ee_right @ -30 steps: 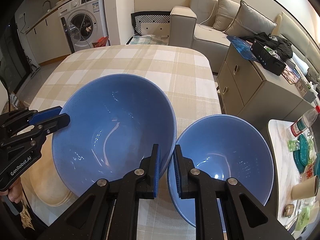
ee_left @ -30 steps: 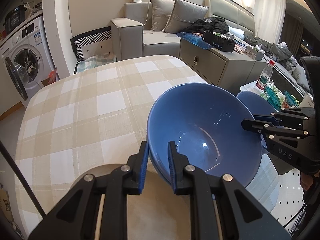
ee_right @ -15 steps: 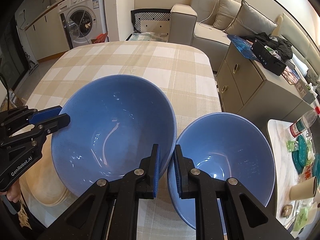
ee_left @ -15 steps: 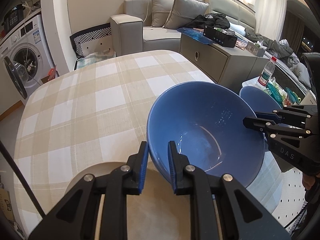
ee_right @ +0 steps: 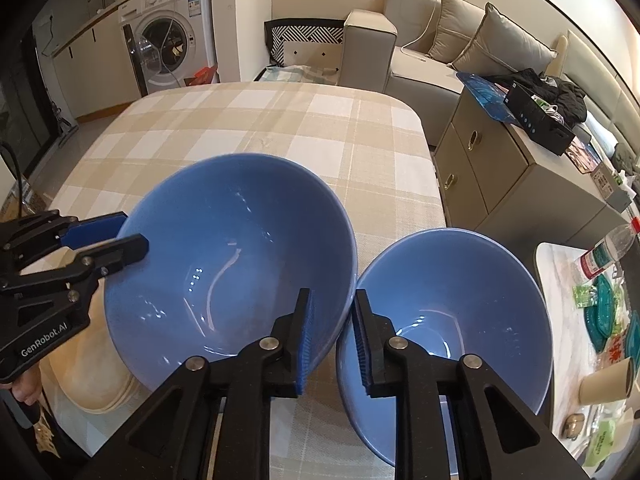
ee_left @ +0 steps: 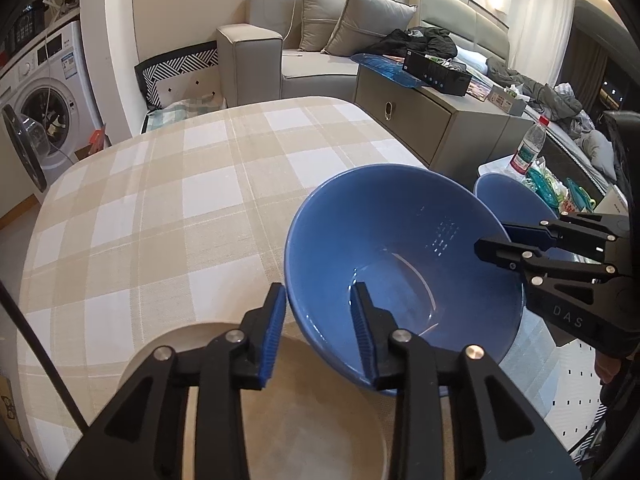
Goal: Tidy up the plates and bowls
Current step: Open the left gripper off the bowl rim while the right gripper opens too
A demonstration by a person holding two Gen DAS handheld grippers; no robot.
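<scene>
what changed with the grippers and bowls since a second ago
Both grippers let go: the left gripper, earlier clamped on the near rim of the big bowl, is opening with the rim between its pads. The right gripper is opening too, with both bowls' rims in its gap. The big bowl, on the plates, and the small bowl stayed in place.

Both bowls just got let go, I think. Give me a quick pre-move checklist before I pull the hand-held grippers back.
1. Left hand-held gripper opening, large blue bowl rim between its fingers without pressing: ok.
2. Right hand-held gripper opening, straddling both rims: ok.
3. Small blue bowl upright on the checked tablecloth: ok.
4. Large bowl level: not ok, it leans on the beige plate.
5. Small bowl clear of table edge: cannot tell.
</scene>
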